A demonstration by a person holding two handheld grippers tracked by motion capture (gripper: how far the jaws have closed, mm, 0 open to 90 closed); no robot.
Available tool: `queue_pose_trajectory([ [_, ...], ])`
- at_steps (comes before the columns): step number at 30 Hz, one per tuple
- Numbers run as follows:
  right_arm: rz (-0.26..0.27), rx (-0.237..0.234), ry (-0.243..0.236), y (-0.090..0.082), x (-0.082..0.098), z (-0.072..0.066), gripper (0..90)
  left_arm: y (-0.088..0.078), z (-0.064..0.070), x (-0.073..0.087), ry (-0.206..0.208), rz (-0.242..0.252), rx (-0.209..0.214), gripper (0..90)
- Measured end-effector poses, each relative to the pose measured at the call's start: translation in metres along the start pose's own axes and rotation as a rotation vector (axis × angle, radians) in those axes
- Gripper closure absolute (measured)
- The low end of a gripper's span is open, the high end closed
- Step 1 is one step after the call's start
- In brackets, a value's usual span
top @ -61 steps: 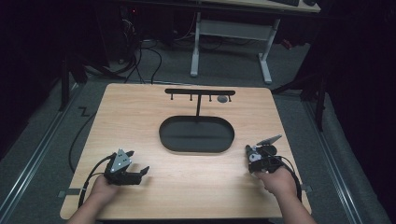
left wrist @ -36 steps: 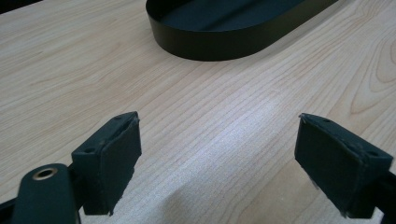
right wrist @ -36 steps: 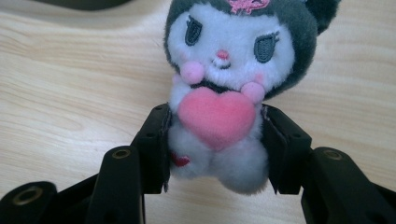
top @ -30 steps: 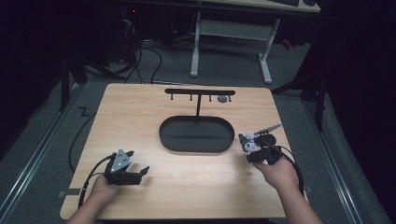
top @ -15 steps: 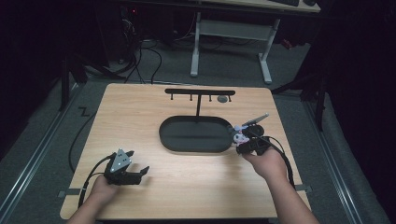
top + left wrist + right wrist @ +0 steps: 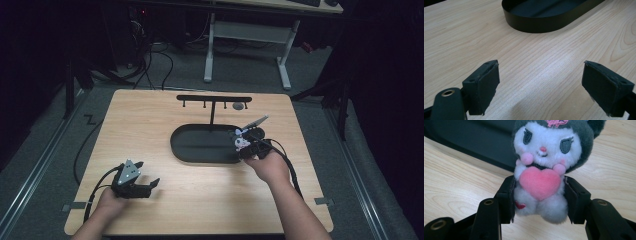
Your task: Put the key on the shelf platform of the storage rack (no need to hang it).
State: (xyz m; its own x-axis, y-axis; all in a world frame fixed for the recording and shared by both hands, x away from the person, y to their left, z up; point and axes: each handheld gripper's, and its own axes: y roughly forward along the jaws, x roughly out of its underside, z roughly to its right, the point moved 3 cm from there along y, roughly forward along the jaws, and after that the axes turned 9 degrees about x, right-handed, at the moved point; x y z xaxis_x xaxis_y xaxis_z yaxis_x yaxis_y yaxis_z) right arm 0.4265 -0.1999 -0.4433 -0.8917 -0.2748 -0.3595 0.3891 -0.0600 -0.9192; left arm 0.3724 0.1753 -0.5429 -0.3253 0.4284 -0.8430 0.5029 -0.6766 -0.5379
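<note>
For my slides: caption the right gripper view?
Right gripper clamps a plush toy beside the black tray.

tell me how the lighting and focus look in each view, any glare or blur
High view: table lit evenly, surroundings nearly black, the plush toy too small for detail. Left gripper view: a pale sheen on the wood between the jaws, near pads slightly soft. Right gripper view: the toy's face sharp, black tray behind it blurred.

The left gripper (image 6: pixel 145 186) rests low at the near left in the left hand (image 6: pixel 111 202), jaws wide apart. The right forearm reaches forward; the right hand (image 6: pixel 270 165) holds the right gripper (image 6: pixel 240 142), jaws clamped on a plush toy (image 6: pixel 546 167).
</note>
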Motion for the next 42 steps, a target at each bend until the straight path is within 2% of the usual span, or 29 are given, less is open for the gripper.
queue_pose_trajectory([
  [13,-0.001,-0.028,-0.028,0.015,-0.02,-0.022,49.4,0.0,0.0,0.0,-0.002,0.002,0.001,15.4],
  [21,0.003,-0.038,-0.041,0.026,-0.028,-0.029,49.2,0.0,0.0,0.0,-0.002,0.001,0.001,15.4],
  [33,0.0,-0.05,-0.035,0.042,-0.038,-0.037,49.1,0.0,0.0,0.0,-0.003,0.0,0.002,15.4],
  [42,0.008,-0.049,-0.061,0.047,-0.047,-0.043,49.0,0.0,0.0,0.0,-0.006,0.001,0.002,15.4],
])
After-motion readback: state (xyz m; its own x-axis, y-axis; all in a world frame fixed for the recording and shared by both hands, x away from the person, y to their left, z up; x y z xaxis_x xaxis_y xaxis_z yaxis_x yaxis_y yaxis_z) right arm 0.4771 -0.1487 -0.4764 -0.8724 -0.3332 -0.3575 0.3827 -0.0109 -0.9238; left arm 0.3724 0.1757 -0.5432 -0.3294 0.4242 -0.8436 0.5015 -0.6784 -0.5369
